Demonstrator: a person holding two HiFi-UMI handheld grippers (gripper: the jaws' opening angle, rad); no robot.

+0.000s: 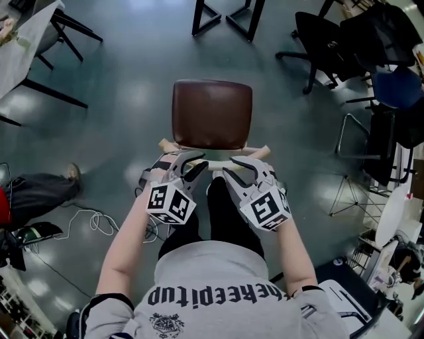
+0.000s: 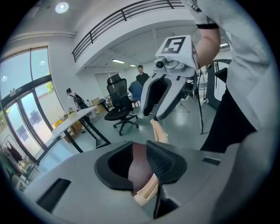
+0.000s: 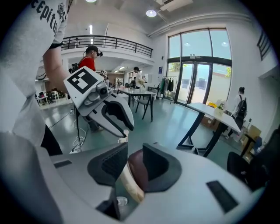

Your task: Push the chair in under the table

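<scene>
- Shirt [image 1: 218, 291] lies nearest, its print upside down in the head view; the letters "keepitup" can be read.
- At left, the left gripper [image 1: 195, 164] has its jaws partly apart astride the wooden back rail [image 1: 218, 159], with no clamp on it.
- Just beyond both grippers stands the chair [image 1: 212, 114] with its brown seat, well short of the black table legs [image 1: 225, 20] farther off.
- At right, the right gripper [image 1: 235, 169] also straddles the rail with its jaws partly apart.
</scene>
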